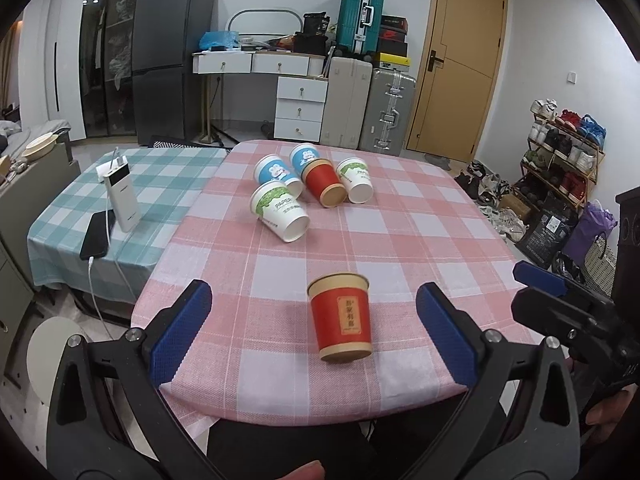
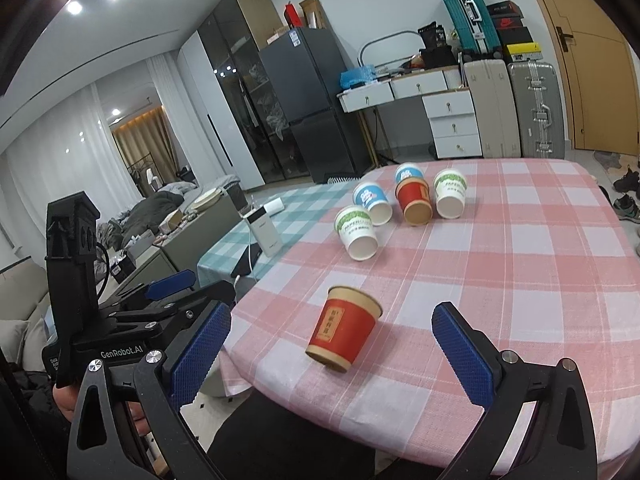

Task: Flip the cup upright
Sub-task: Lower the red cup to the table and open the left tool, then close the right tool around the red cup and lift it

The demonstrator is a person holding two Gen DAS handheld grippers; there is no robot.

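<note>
Left wrist view: left gripper (image 1: 314,336) held wide apart, red cup (image 1: 341,317) seen upright between fingers, untouched, near table (image 1: 400,240) edge. Right gripper (image 2: 332,356) likewise spread, empty. Five cups (image 1: 312,184) laid on sides farther back.

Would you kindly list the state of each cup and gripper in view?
Near red cup: upright, standing alone.
Far red cup: on its side.
Two blue cups: on their sides.
Two green cups: on their sides.
Left gripper: open, empty.
Right gripper: open, empty.
</note>
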